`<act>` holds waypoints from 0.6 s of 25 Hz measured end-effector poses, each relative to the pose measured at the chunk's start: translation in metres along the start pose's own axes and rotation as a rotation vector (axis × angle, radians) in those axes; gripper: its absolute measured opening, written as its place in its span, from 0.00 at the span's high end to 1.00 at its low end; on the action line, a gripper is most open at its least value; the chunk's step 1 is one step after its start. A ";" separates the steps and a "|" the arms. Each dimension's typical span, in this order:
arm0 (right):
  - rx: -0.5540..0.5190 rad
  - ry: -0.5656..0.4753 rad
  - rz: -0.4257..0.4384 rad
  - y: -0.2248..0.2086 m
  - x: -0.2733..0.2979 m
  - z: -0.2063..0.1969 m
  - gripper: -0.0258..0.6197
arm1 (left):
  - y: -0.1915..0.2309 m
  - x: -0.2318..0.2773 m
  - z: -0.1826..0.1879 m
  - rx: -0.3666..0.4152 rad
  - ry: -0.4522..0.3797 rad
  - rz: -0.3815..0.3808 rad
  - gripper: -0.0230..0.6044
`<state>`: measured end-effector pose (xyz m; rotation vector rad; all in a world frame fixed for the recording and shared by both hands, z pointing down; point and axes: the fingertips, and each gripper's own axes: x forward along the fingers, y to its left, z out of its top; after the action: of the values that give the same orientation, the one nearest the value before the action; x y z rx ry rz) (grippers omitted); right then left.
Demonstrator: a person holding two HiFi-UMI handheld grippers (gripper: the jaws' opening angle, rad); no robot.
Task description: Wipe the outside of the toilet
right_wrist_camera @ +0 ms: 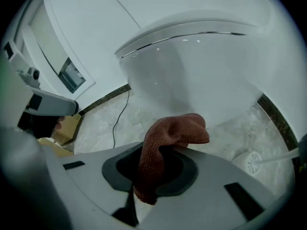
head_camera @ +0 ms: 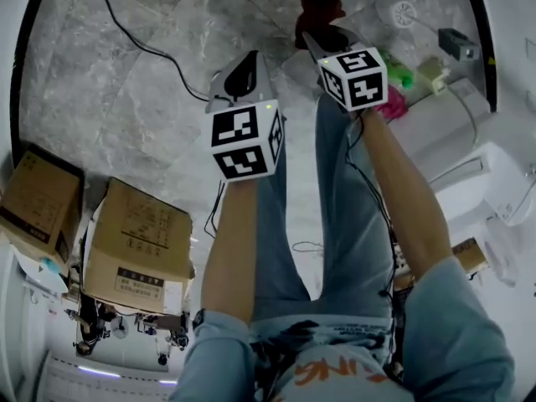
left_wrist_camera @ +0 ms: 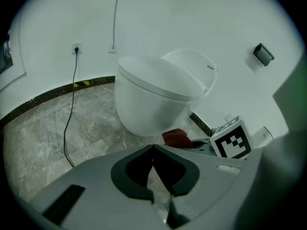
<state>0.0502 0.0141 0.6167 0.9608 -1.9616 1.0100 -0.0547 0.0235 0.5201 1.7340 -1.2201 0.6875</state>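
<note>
A cloth (right_wrist_camera: 168,143) is clamped in the right gripper (right_wrist_camera: 146,176); the left gripper (left_wrist_camera: 153,152) is closed, empty. Flat contact on the toilet (right_wrist_camera: 201,66) is advised.

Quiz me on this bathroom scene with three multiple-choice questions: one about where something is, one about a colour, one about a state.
1. Where is the cloth? A) in the right gripper B) in a bucket C) on a shelf
2. The cloth's colour? A) blue B) white C) reddish brown
3. The toilet lid is: A) raised B) shut C) missing
Answers: 1 A, its jaws clamp it; 2 C, plain in the right gripper view; 3 B, it lies flat down.
</note>
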 end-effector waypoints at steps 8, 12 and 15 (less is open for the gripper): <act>0.177 -0.046 -0.066 -0.095 -0.033 -0.017 0.87 | -0.067 0.024 -0.006 0.079 0.026 0.020 0.96; 0.244 -0.014 -0.113 -0.146 -0.034 -0.023 0.87 | -0.100 0.047 -0.010 0.038 0.026 0.017 0.96; 0.300 -0.028 -0.152 -0.179 -0.030 -0.021 0.87 | -0.124 0.066 -0.015 0.018 0.028 0.017 0.96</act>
<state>0.2215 -0.0339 0.6593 1.2733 -1.7582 1.2295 0.0855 0.0237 0.5389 1.7249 -1.2143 0.7320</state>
